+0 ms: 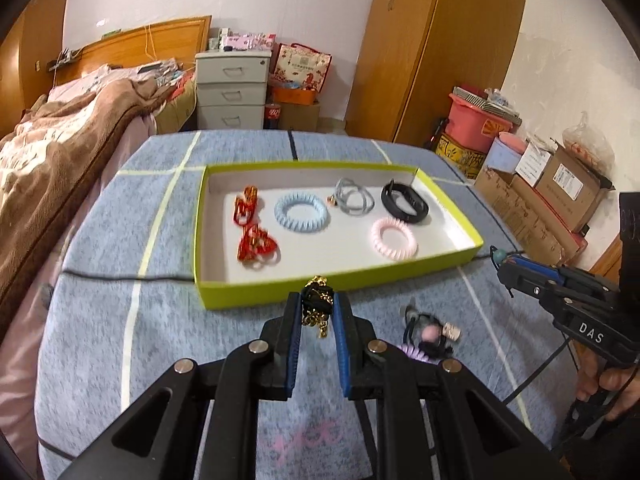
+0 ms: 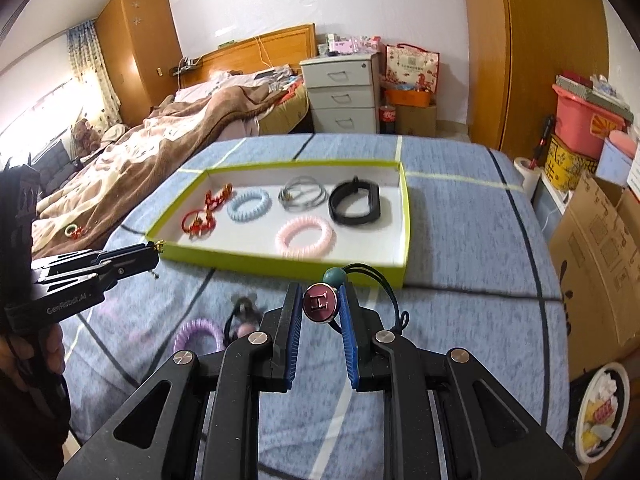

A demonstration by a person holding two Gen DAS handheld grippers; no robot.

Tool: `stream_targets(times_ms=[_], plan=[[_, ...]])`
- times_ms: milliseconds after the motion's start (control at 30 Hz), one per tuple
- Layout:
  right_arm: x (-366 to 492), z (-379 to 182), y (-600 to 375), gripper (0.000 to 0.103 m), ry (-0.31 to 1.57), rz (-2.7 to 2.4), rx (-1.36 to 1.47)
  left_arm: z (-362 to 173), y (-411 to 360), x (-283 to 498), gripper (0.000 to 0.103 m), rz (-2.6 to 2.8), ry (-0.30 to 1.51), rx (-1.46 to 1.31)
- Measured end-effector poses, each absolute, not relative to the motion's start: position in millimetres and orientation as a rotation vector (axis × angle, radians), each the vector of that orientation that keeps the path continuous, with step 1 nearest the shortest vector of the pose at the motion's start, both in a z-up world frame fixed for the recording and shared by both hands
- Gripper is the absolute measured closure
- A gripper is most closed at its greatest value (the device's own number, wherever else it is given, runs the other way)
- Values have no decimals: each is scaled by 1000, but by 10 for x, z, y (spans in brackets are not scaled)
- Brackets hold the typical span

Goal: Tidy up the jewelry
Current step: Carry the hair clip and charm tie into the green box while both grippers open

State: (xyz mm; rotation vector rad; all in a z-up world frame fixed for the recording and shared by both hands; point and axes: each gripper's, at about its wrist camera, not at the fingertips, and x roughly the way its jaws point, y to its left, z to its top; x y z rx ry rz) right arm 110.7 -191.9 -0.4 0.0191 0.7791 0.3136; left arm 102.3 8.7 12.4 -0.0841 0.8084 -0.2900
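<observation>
A green-rimmed box (image 1: 280,286) (image 2: 405,216) lies on the blue cloth and holds red ornaments (image 1: 256,242), a blue coil ring (image 1: 301,211), grey rings (image 1: 354,196), a black band (image 1: 404,202) and a pink coil ring (image 1: 394,239). My left gripper (image 1: 317,302) is shut on a black and gold chain piece (image 1: 318,304) just before the box's near wall. My right gripper (image 2: 320,300) is shut on a round maroon charm with an H (image 2: 320,303) on a black cord with a teal bead (image 2: 334,276), also near the front wall.
A purple coil ring (image 2: 198,334) and a small grey and pink trinket (image 1: 426,330) (image 2: 244,314) lie on the cloth before the box. A bed (image 1: 60,152) stands at the left; cardboard boxes (image 1: 560,196) and a wardrobe (image 1: 432,48) at the right. A black cable (image 1: 120,276) crosses the cloth.
</observation>
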Motion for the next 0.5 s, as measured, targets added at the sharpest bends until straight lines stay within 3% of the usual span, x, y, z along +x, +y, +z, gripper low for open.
stream_targets(times_ms=[500], plan=[[1715,109,-1852,83,761,310,-34,263,0,1516,86,-298,792,-80]])
